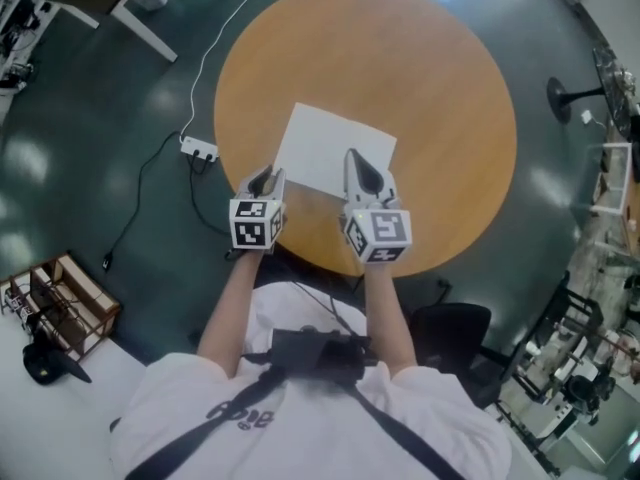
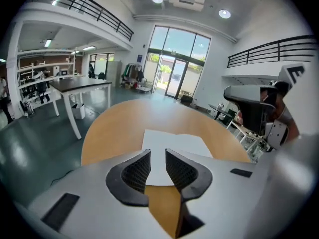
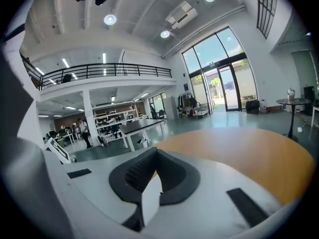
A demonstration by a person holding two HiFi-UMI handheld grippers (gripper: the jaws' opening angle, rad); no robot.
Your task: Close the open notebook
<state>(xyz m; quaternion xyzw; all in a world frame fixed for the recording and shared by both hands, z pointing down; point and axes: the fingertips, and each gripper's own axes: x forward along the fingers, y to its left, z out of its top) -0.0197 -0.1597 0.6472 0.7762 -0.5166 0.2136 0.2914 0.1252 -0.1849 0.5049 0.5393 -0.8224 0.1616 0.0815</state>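
So the biggest thing here is the dark green floor (image 1: 90, 168), and sitting on it is a round wooden counter (image 1: 420, 78) that fills most of the head view. A person (image 1: 300, 408) in a white shirt with black straps across the back stands at its near edge, both arms reaching forward. To their right there's a black chair (image 1: 455, 328), and off to the left a wooden crate (image 1: 75, 303) sits on the floor. The notebook (image 1: 335, 148) lies flat on the counter with its white pages facing up, a bit toward the near side of the middle and turned at a slight angle. It's the only thing on the counter. The right gripper (image 1: 358, 163) hangs over the notebook's near edge, and in its own view the jaw tips are together with nothing pinched between them; you just get a sliver of white page showing below the tips. The left gripper (image 1: 268, 180) is just beside the notebook's near left corner, above the counter's rim. In the left gripper view its jaws stand a narrow gap apart with nothing in between, and the notebook is visible past them, not touched. Smallest bit: a white power strip (image 1: 198, 149) lies on the floor right by the counter's left edge, with a white cable (image 1: 215, 43) running away from it toward the top of the head view.
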